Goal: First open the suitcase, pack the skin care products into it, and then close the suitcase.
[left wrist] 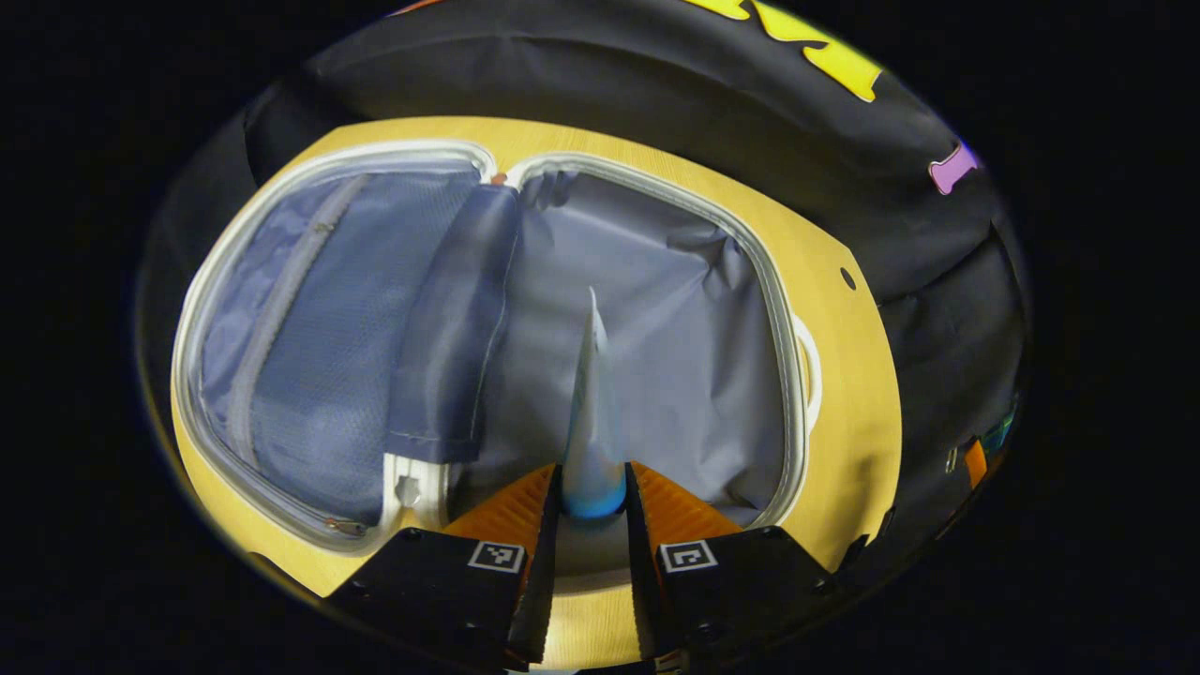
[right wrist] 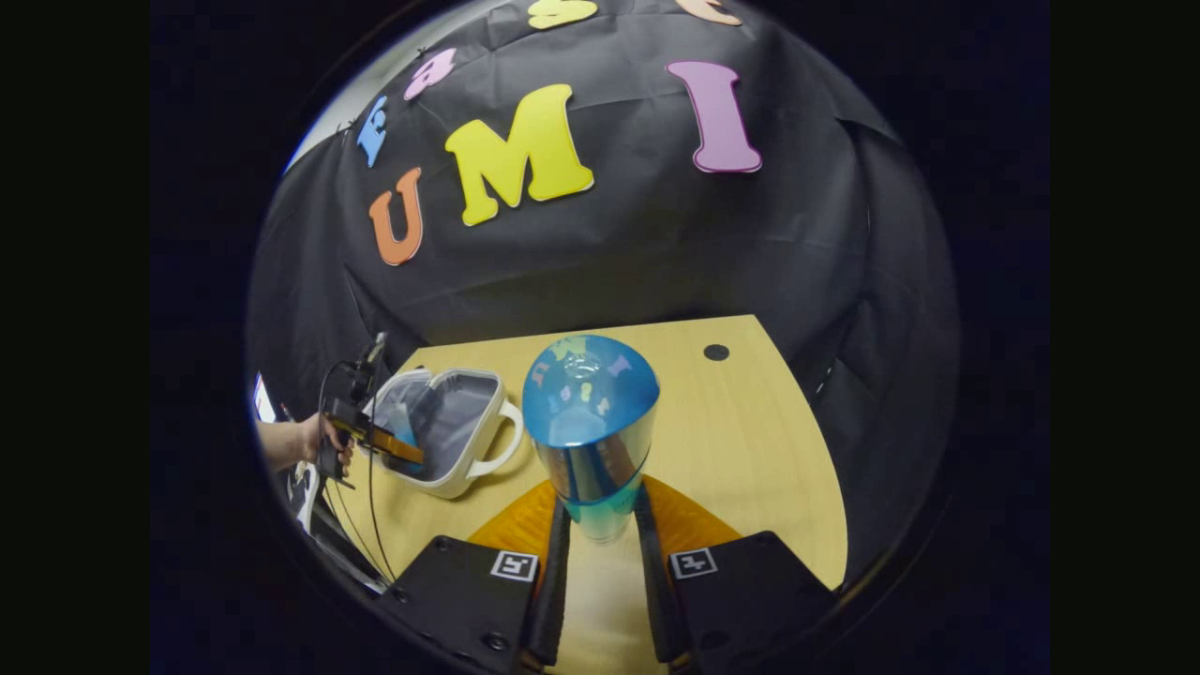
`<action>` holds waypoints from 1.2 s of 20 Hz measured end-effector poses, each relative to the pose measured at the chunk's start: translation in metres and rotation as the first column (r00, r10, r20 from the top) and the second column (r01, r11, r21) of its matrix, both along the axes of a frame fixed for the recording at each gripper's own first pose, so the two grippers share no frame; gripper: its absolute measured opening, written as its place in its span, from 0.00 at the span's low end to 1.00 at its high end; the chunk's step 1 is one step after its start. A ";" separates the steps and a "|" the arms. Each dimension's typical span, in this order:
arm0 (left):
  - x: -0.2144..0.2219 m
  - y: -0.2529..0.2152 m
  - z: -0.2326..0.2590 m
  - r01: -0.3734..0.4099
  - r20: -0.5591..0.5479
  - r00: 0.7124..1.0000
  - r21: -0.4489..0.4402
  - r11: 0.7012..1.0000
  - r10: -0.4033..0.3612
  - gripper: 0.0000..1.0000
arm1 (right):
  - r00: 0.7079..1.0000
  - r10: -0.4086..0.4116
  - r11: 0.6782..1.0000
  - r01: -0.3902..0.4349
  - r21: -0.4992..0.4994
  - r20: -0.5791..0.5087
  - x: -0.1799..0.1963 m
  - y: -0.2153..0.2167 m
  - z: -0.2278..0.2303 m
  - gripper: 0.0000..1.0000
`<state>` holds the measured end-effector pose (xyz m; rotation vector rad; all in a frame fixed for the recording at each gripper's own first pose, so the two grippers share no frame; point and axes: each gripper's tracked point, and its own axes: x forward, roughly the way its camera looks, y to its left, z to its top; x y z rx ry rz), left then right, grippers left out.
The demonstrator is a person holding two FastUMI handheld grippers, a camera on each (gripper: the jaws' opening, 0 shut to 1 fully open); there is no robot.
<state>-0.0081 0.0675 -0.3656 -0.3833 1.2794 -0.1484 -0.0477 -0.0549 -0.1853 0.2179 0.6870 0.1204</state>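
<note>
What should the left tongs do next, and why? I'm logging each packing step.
Probably lower a little and open. The left tongs pinch a pale tube directly above the grey lining of the open suitcase, so releasing there should drop it inside. The right tongs hold a blue bottle over the table, waiting its turn.

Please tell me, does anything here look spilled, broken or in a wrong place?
Nothing stands out. The suitcase lies open on the table, its lining only creased. The left gripper holds a tube above the open case, and the right gripper holds a blue bottle. No spill is visible.
</note>
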 end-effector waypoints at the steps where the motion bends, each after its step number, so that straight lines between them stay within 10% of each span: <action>1: -0.001 0.002 -0.004 0.020 -0.034 0.999 0.014 1.000 -0.019 0.39 | 1.000 -0.009 1.000 0.009 0.005 0.000 -0.005 0.000 0.002 0.34; 15: 0.012 0.016 -0.028 0.085 -0.156 0.986 0.178 0.980 -0.057 0.41 | 1.000 0.026 0.999 -0.026 -0.046 -0.007 -0.022 0.003 -0.001 0.34; 24: 0.018 0.001 0.048 -0.036 0.129 0.991 0.081 0.996 0.025 0.73 | 0.985 0.160 0.981 -0.165 -0.098 -0.061 -0.015 0.057 -0.009 0.34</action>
